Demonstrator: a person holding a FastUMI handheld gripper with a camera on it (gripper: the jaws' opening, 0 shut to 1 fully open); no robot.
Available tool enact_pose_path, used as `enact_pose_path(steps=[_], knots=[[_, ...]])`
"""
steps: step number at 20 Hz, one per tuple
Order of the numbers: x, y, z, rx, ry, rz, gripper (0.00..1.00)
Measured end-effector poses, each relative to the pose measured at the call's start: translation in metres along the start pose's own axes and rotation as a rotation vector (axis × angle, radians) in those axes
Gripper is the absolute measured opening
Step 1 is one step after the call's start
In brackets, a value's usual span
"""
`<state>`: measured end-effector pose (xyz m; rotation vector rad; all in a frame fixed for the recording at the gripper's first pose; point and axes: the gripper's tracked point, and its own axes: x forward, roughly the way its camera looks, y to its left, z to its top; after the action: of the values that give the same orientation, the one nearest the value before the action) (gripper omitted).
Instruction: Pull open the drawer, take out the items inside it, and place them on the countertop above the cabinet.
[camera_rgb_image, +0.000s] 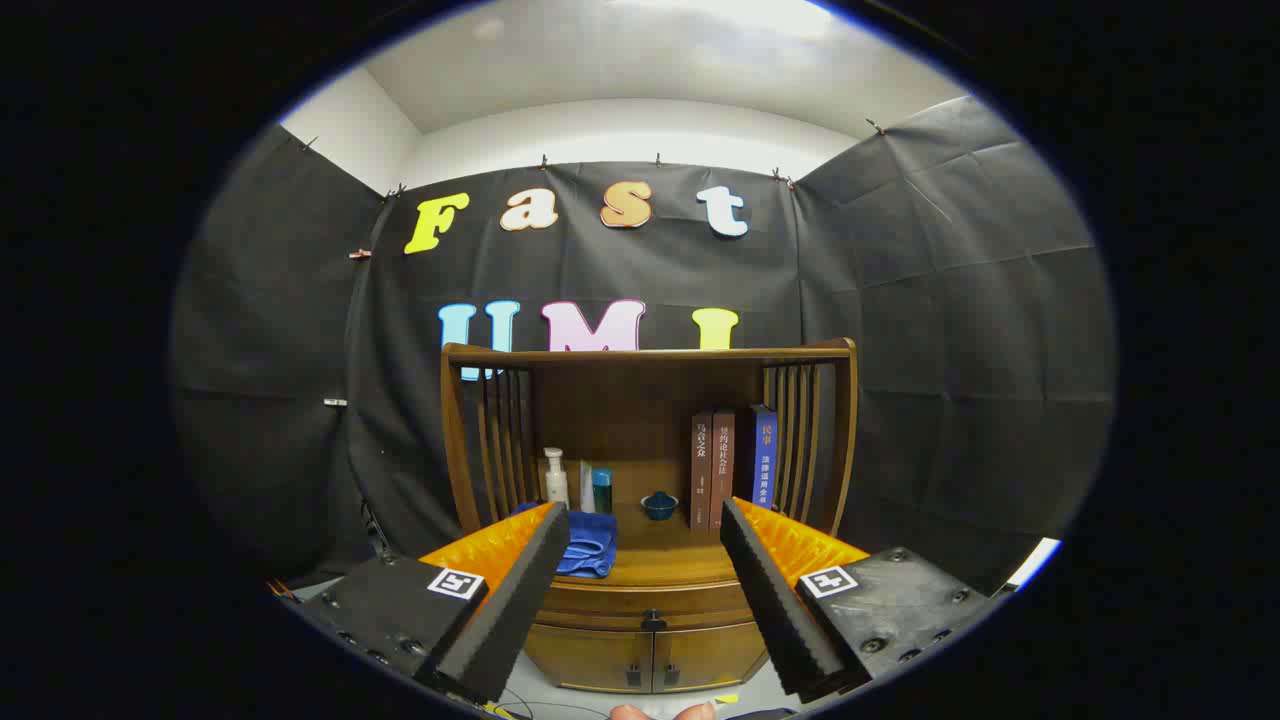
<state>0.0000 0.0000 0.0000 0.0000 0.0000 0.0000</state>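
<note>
A small wooden cabinet (650, 640) stands ahead of me, beyond my fingers. Its drawer (640, 605) is closed, with a small dark knob (653, 622) at the middle of the front. Above the drawer lies the countertop (665, 565), framed by slatted wooden sides and a top rail. On it rests a folded blue cloth (590, 545), partly hidden behind my left finger. My gripper (640, 530) is open, its fingers spread wide apart with nothing between them, well short of the cabinet. The drawer's contents are hidden.
At the back of the countertop stand a white pump bottle (556, 480), two small tubes (595, 490), a little blue bowl (659, 505) and three upright books (735, 465). Two small doors (645, 660) sit under the drawer. Black cloth walls surround the cabinet.
</note>
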Motion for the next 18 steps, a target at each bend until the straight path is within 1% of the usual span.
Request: enact_pose_path(steps=[18], knots=[[0.0028, -0.0024, 0.0012, -0.011, -0.025, -0.014, 0.99]])
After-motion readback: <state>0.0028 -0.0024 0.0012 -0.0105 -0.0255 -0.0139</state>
